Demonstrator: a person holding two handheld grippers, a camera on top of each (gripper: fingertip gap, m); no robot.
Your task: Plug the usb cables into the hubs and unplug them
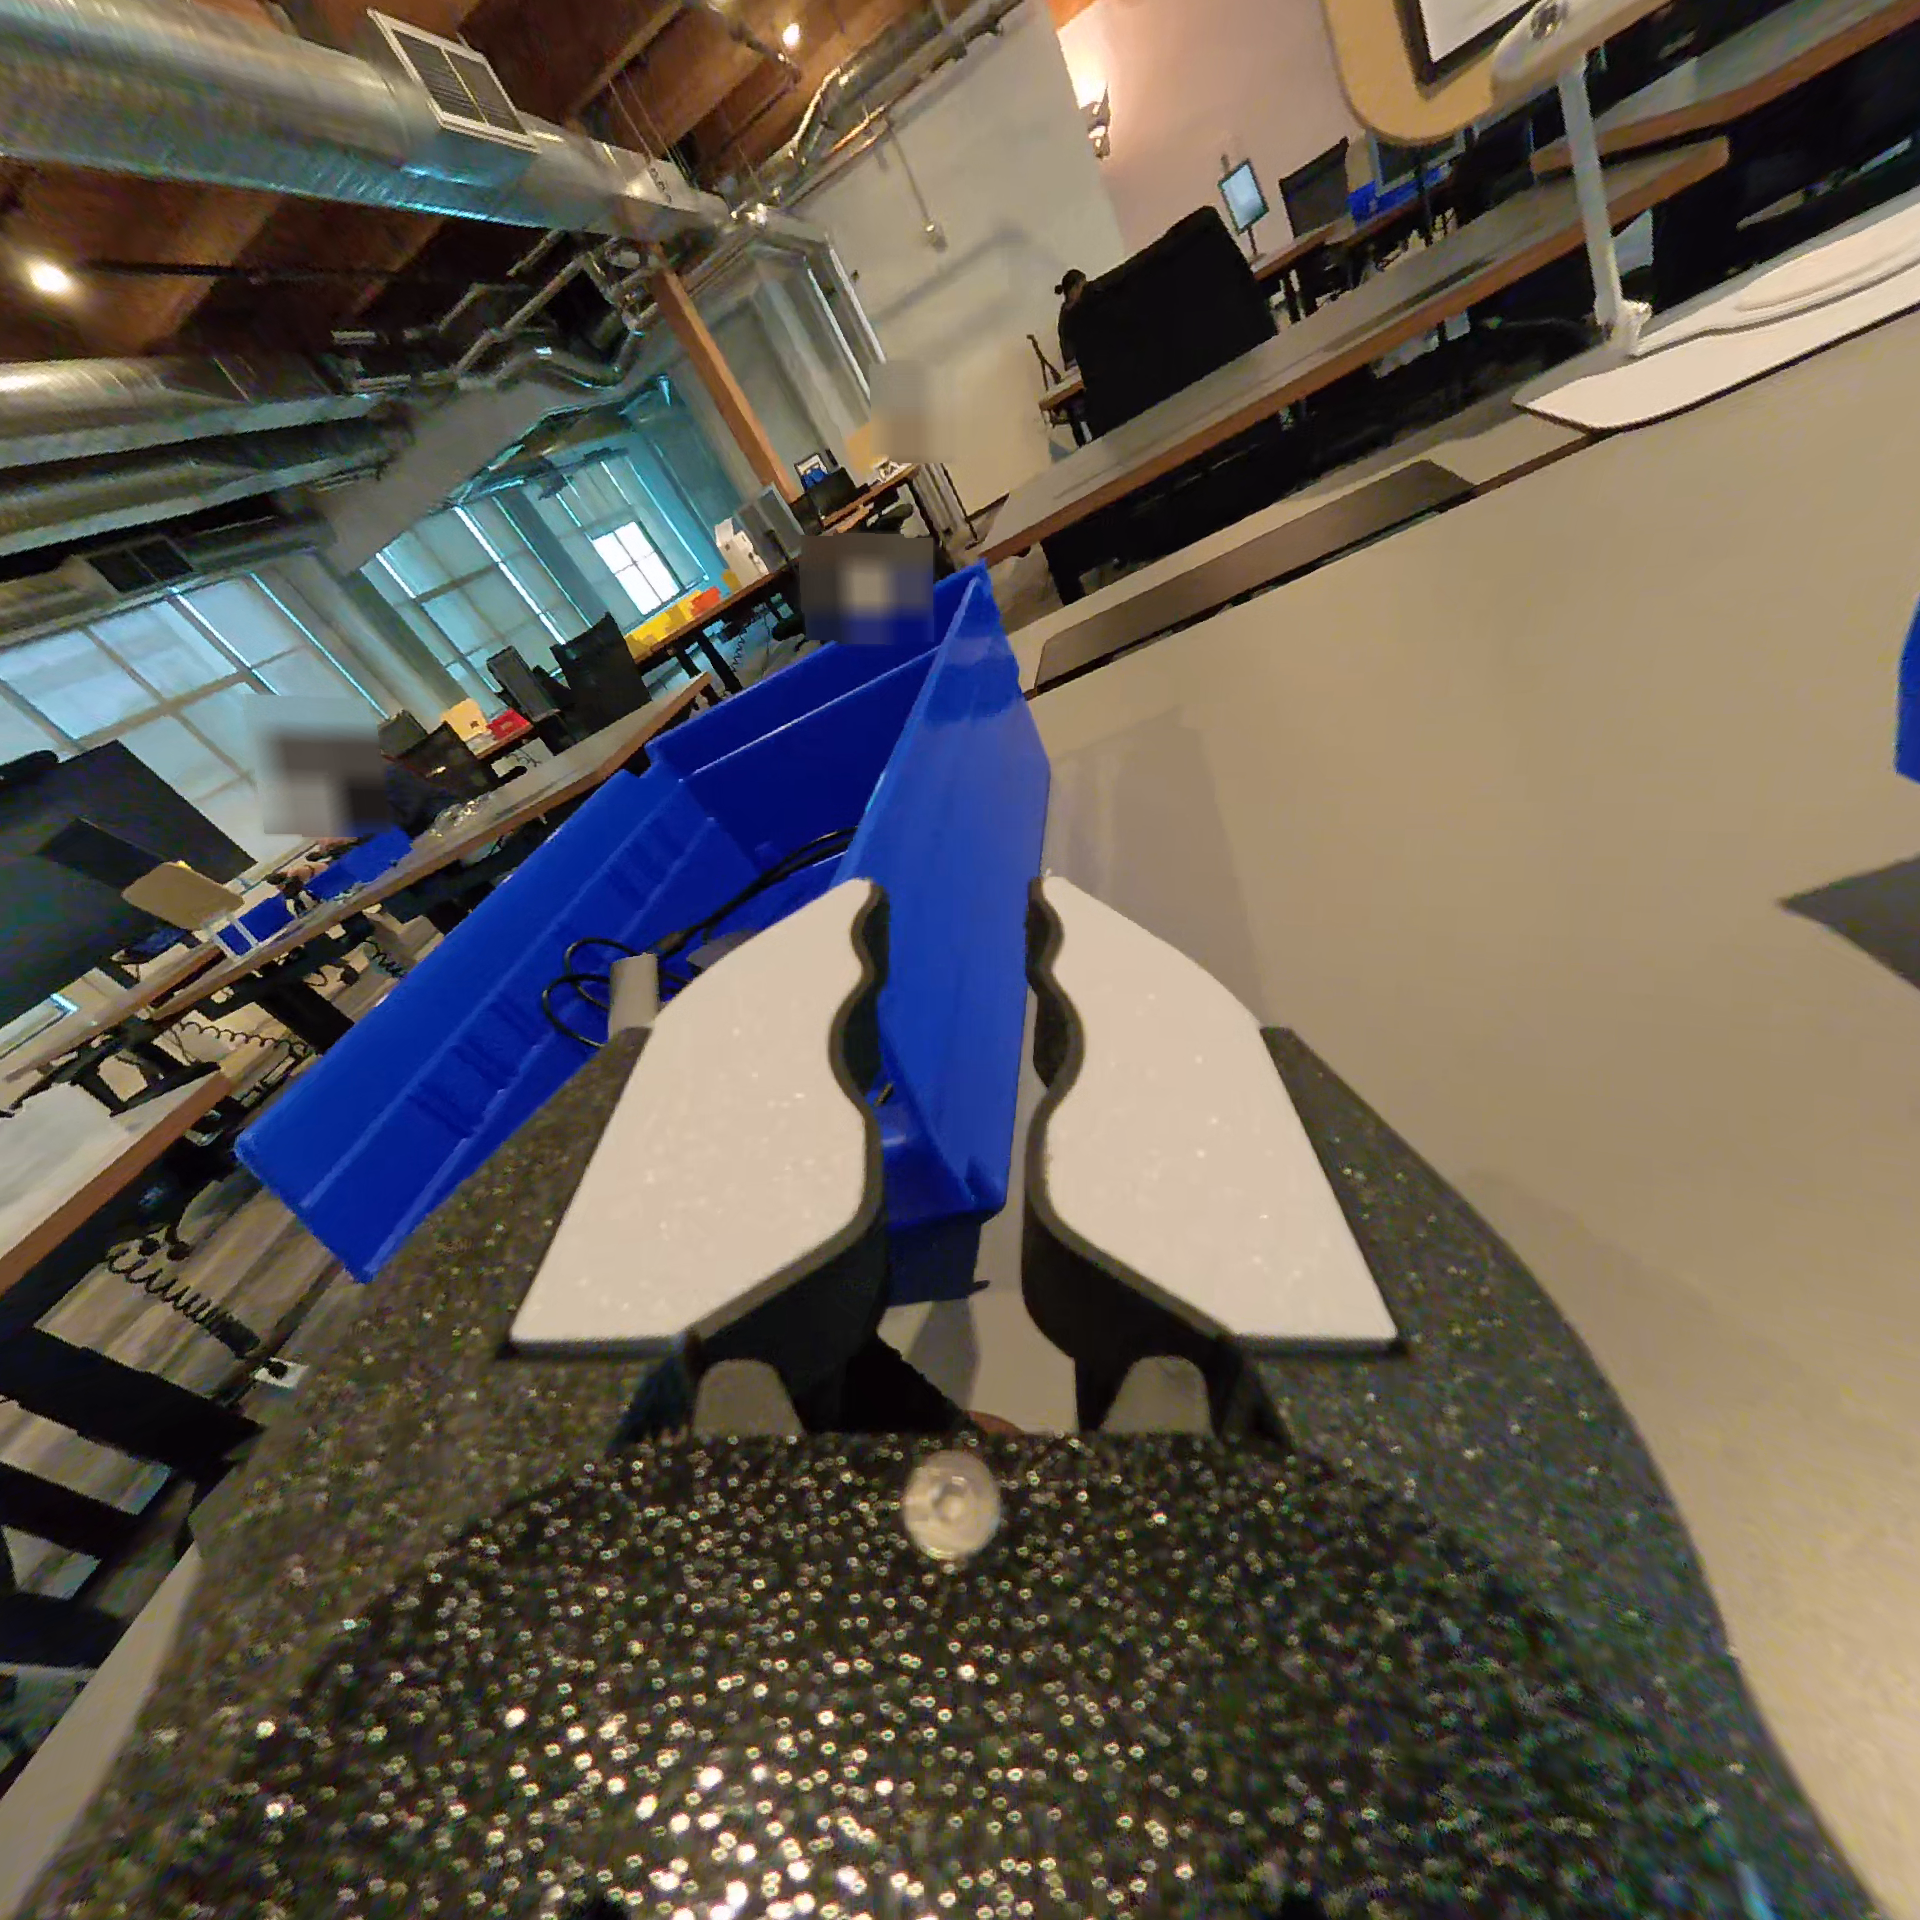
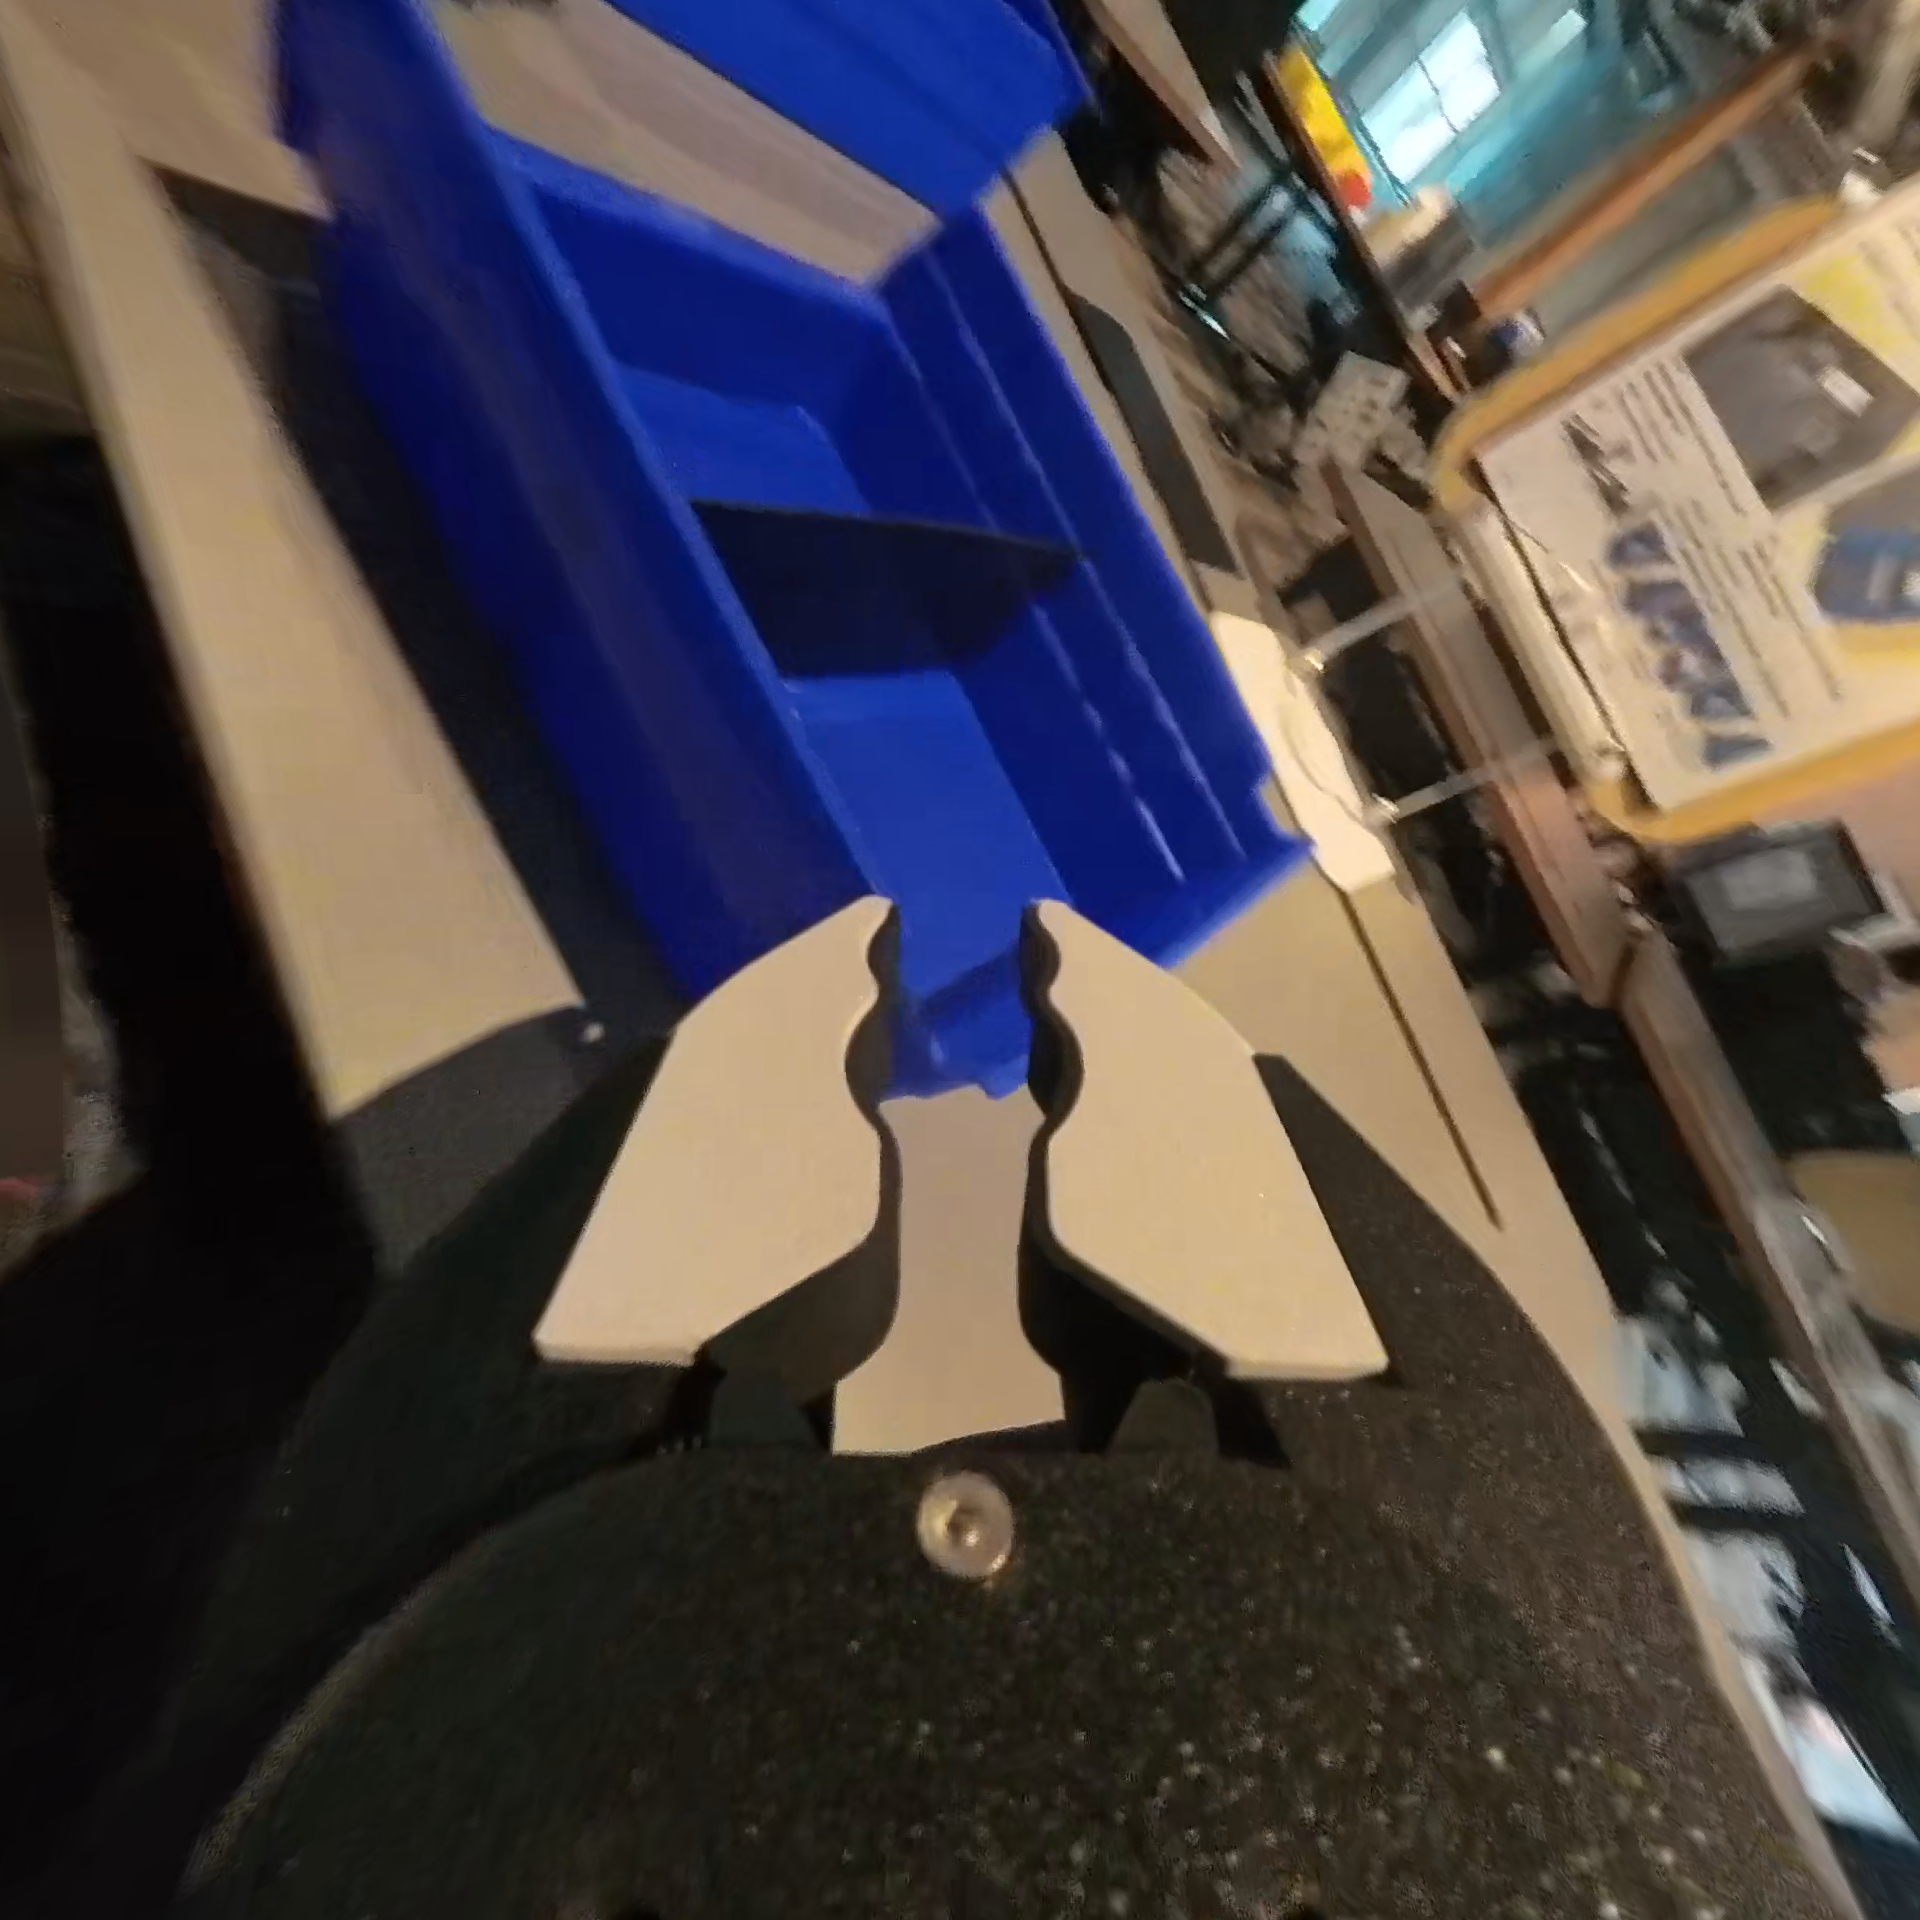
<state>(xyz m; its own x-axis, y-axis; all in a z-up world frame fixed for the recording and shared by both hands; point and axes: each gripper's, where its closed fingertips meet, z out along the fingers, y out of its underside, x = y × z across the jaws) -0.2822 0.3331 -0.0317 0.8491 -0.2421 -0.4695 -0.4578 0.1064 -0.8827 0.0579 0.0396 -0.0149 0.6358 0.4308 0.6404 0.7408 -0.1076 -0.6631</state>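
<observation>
Showing cables point(image 1: 623, 977) in its bin point(image 1: 935, 831), only the left view; both fingers spread.

The right wrist view is motion-blurred; a blue bin point(image 1: 940, 904) wall hides most of the black cable point(image 1: 582, 982).
</observation>
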